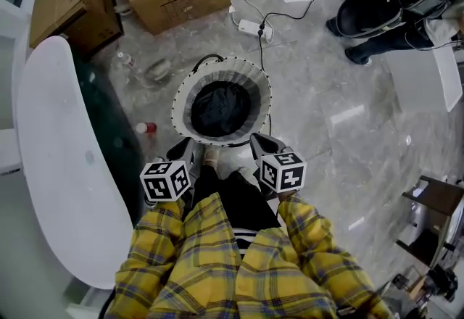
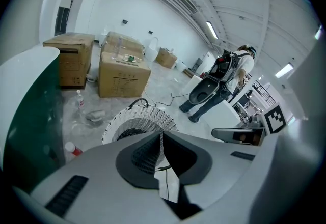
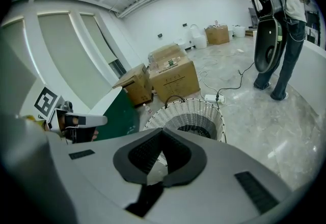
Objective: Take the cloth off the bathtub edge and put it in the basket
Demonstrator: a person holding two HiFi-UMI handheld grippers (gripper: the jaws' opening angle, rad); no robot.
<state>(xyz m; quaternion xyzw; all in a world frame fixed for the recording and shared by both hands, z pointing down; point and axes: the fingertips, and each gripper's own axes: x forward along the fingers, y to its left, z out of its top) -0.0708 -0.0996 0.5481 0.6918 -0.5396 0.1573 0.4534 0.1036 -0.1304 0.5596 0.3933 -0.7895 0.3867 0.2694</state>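
Looks finished: dark cloth [image 1: 221, 109] lying in basket [image 1: 221, 69] (bathtub edge [image 1: 58, 165] bare); left claw [image 2: 162, 139], right claw [image 3: 162, 136] both pinched together, empty.

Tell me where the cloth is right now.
In the head view the dark cloth lies inside the white basket at centre, on the floor just right of the bathtub.

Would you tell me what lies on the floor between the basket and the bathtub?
A small red and white bottle lies between the basket and the bathtub, clearest in the head view.
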